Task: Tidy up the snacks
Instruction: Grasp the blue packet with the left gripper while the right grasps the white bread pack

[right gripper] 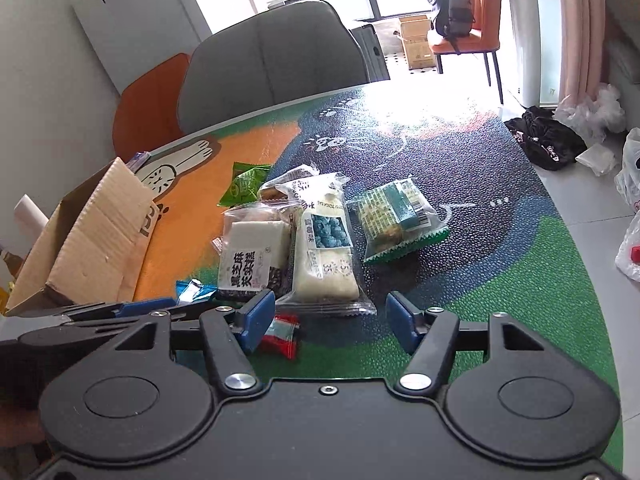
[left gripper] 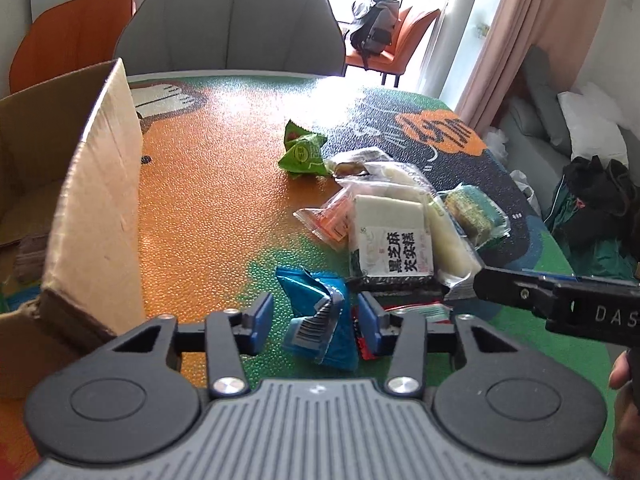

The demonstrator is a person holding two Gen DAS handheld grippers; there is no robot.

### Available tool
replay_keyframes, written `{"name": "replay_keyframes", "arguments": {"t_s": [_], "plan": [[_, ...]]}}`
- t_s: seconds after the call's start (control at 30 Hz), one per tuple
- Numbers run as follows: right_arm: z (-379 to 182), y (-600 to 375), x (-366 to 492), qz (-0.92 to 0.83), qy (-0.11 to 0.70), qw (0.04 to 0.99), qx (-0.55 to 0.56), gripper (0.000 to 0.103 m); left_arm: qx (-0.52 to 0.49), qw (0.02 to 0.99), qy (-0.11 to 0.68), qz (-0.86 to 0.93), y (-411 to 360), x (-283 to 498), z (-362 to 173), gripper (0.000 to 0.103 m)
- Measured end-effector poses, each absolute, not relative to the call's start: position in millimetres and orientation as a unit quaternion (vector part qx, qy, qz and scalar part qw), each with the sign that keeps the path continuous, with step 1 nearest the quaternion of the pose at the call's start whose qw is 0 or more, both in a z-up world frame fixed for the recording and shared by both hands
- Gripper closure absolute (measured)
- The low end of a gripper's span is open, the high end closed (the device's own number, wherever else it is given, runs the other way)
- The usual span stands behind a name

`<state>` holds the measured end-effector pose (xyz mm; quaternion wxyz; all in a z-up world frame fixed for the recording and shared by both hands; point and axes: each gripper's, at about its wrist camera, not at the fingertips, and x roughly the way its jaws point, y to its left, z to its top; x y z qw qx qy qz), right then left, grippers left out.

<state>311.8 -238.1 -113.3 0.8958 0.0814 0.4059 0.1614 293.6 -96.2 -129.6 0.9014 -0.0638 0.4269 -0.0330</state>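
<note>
Left hand-held gripper [left gripper: 315, 326]: jaws apart, blue snack packet [left gripper: 316, 320] between, pads not touching.
Right hand-held gripper [right gripper: 330, 320]: jaws apart, over white cake packet's [right gripper: 326, 256] near end.
Cardboard box [left gripper: 96, 208]: tabletop's [left gripper: 200, 184] left edge.

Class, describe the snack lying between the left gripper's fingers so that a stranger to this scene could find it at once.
Start at the cardboard box on the table's left side, then look right along the near edge of the table. There, between the blue pads of the left gripper, lies the blue packet. It is the only blue, crumpled wrapper, with a barcode strip showing; its neighbours are clear, white or red.
</note>
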Motion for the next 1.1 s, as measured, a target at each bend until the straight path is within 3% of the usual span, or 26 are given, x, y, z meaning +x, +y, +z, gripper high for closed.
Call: {"name": "replay_keyframes", "arguments": {"t_s": [0.07,0.3,0.47,1.1], "plan": [[-116.1,-236.7,318.8,0.160,0.407,0.895,0.083,0.042,-0.058,0.903,0.425,-0.032,-96.5,295.7,-131.5,0.069],[-126.1,-228.5,332.9,0.160,0.412,0.894,0.075,0.049,-0.055,0.905,0.421,-0.034,-93.7,296.4,-129.7,0.072],[-123.4,-225.3,330.6,0.161,0.409,0.897,0.053,0.063,-0.053,0.909,0.412,-0.035,-92.8,294.5,-123.8,0.072],[-115.0,-249.1,281.3,0.134,0.428,0.893,0.042,0.064,-0.063,0.912,0.402,-0.052,-97.6,274.4,-115.4,0.072]]}}
